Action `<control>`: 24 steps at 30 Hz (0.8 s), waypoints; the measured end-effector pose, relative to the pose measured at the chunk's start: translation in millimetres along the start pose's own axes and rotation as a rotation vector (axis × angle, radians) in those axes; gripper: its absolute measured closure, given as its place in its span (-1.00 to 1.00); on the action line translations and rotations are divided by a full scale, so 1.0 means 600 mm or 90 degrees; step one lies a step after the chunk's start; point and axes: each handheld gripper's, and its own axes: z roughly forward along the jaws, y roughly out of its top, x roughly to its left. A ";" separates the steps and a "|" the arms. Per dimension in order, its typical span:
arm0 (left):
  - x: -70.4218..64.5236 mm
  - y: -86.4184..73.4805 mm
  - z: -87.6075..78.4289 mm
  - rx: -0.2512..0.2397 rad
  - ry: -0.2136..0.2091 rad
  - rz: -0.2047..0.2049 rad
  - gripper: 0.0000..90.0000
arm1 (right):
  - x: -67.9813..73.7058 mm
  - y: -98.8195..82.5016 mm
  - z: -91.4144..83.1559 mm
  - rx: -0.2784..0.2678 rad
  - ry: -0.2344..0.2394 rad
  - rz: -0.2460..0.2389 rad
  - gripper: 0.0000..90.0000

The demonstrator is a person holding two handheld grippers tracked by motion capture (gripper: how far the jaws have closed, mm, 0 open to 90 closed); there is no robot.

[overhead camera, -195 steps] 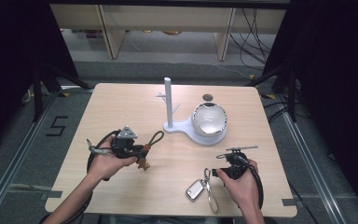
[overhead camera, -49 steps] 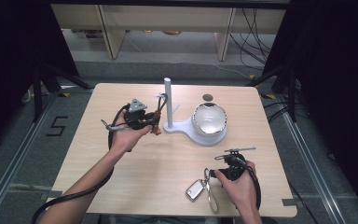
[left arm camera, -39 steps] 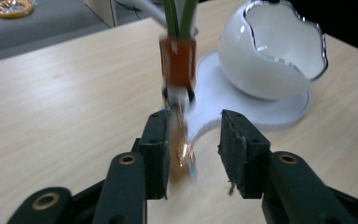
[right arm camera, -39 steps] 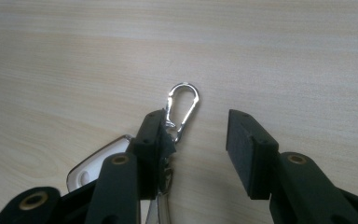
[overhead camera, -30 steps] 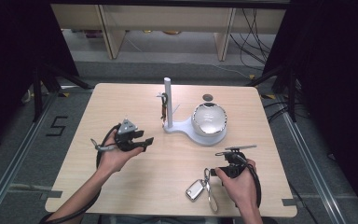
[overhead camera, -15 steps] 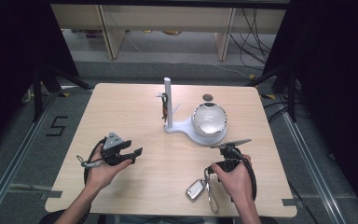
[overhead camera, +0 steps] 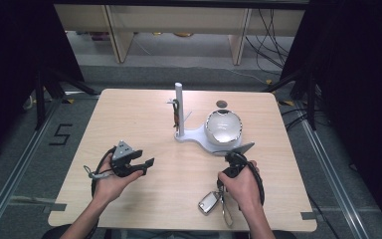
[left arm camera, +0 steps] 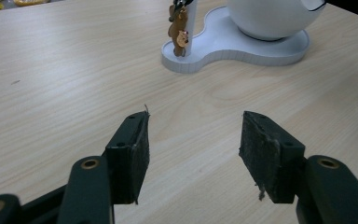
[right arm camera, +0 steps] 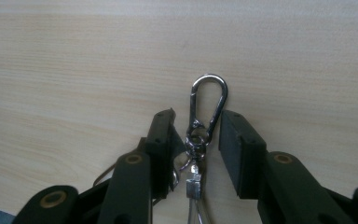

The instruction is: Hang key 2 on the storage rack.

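1. The right gripper [overhead camera: 227, 175] is near the front edge of the desk [overhead camera: 129, 114], right of the middle, and it points toward the person.
2. In the right gripper view, its jaws have just been closing around a silver carabiner clip [right arm camera: 208, 103], which lies flat on the wood between them.
3. One pad seems to touch the small ring below the clip. The other pad stands a little apart from it, so the tongs are not yet clamped on it.
4. The clip belongs to a car key [overhead camera: 208, 203] that lies close to the front edge, just beside the right hand [overhead camera: 239, 186].
5. The left gripper [overhead camera: 142, 164] is held above the left front part of the desk. Its tongs are wide apart and nothing is between them.
6. A white stand [overhead camera: 197, 135] sits behind the middle of the desk, with an upright post [overhead camera: 179, 107].
7. A small brown bear charm [left arm camera: 180, 29] hangs against the post.
8. A round white globe [overhead camera: 224, 127] rests on the right part of the stand's base.
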 end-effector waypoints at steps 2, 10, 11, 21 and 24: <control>-0.003 0.000 -0.001 0.002 -0.002 0.004 -0.07 | -0.004 0.006 0.002 0.024 -0.012 -0.032 0.47; -0.005 -0.004 0.002 0.000 -0.014 -0.004 -0.07 | 0.007 0.015 0.014 0.031 -0.045 -0.013 0.44; -0.003 -0.004 0.002 0.002 -0.011 -0.004 -0.07 | 0.007 0.015 0.014 0.031 -0.045 -0.013 0.44; 0.001 -0.004 0.000 0.003 -0.003 -0.010 -0.07 | 0.003 0.024 0.024 0.050 -0.064 -0.029 0.43; 0.002 -0.006 0.000 0.008 0.002 -0.013 -0.07 | 0.004 0.026 0.025 0.061 -0.075 -0.034 0.44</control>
